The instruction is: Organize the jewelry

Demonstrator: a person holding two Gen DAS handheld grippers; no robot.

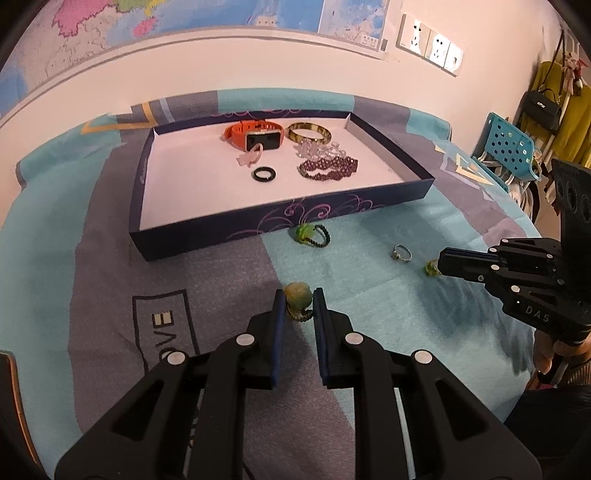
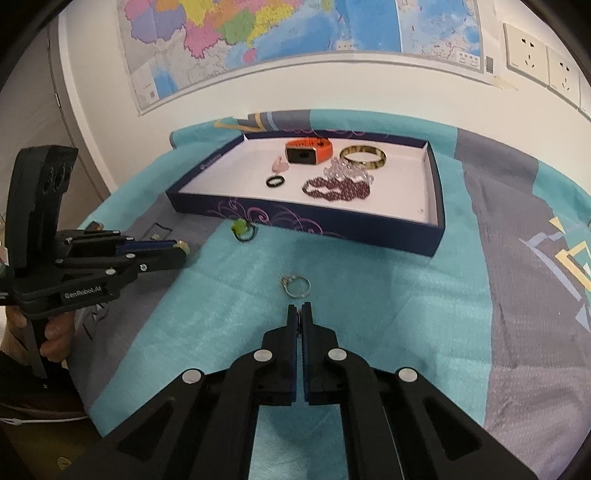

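A dark blue tray holds an orange watch, a gold bangle, a clear bead bracelet, a purple bead bracelet, a pink ring and a black ring. On the cloth lie a green-stone bead ring and a silver ring. My left gripper is shut on a yellow-green stone ring. My right gripper is shut on a small green ring, just short of the silver ring.
A teal and grey patterned cloth covers the table. A map and wall sockets are on the wall behind. A blue chair and hanging bags stand at the right.
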